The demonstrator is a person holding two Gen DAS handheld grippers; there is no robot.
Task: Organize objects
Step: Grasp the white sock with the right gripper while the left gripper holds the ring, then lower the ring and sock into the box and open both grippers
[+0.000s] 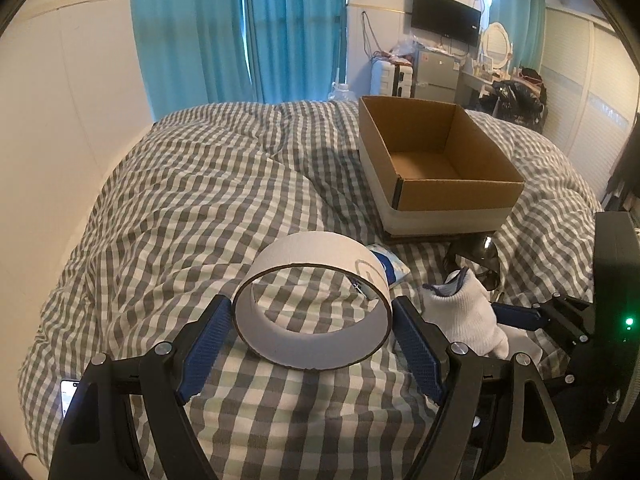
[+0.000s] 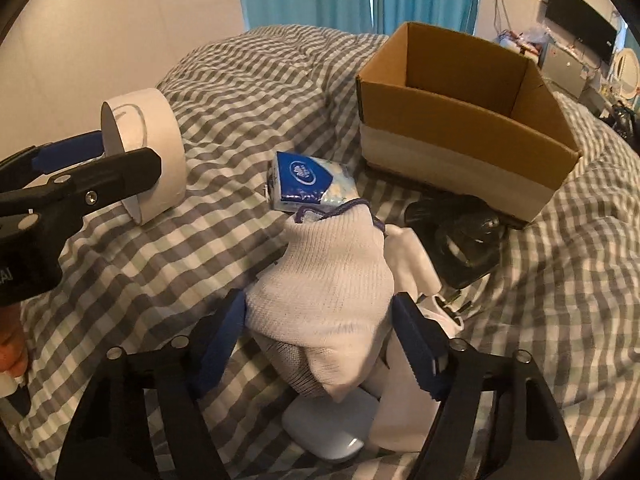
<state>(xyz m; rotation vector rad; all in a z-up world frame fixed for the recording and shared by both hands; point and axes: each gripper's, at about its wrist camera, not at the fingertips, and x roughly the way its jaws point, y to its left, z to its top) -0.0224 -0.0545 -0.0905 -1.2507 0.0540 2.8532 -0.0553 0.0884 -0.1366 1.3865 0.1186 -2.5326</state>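
Note:
My left gripper [image 1: 312,320] is shut on a white cardboard tape ring [image 1: 316,300], its blue pads pressing both sides, just above the checked bedcover. The ring also shows in the right wrist view [image 2: 156,152]. My right gripper [image 2: 320,320] is shut on a white knitted glove [image 2: 332,292], also seen in the left wrist view [image 1: 464,312]. An open, empty cardboard box [image 1: 440,160] stands further back on the bed; it shows in the right wrist view [image 2: 460,128] too. A blue tissue pack [image 2: 308,180] lies between ring and glove.
A black glossy object [image 2: 468,240] lies in front of the box. A small white case [image 2: 332,432] and white cloth lie under the glove. A phone [image 1: 66,396] lies at the left. Blue curtains, a fridge and a TV stand beyond the bed.

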